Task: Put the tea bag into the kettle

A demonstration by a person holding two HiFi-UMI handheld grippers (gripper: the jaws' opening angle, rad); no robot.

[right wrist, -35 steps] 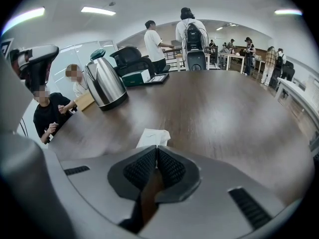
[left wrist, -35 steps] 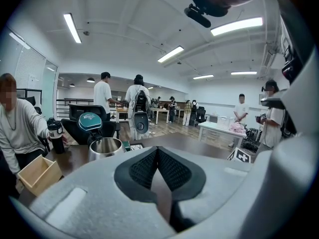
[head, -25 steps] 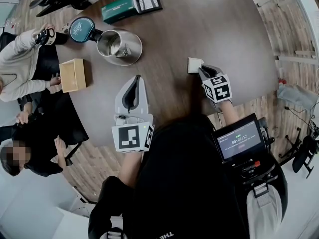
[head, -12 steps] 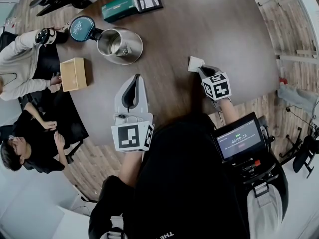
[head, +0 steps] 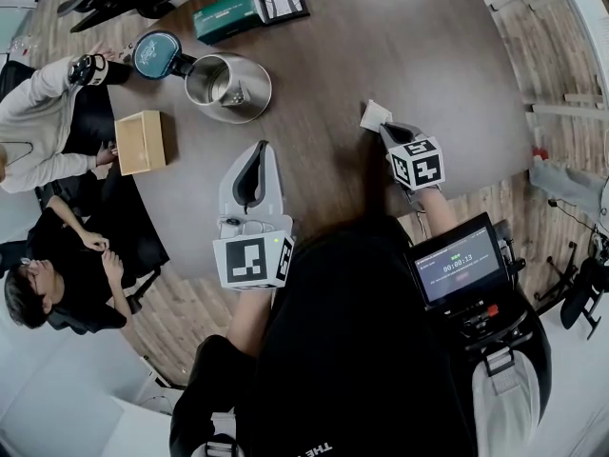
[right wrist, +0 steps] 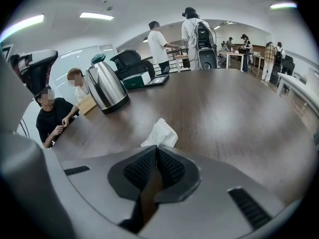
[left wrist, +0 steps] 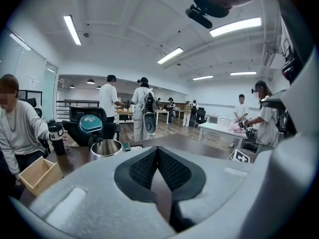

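Pinching the near edge of the tea bag (right wrist: pixel 160 133), the right gripper (right wrist: pixel 157 147) has just been closing its jaws and now has them together on the paper. The tea bag rests on the worktop (head: pixel 381 46) well to the right of the kettle (head: pixel 226 89), its length running on ahead of the jaws. The left gripper (head: pixel 260 150) hangs nearer the kettle with its jaws together on nothing, so the carry, as I judge it, belongs to the right gripper and runs leftward across the worktop to the kettle's open mouth.
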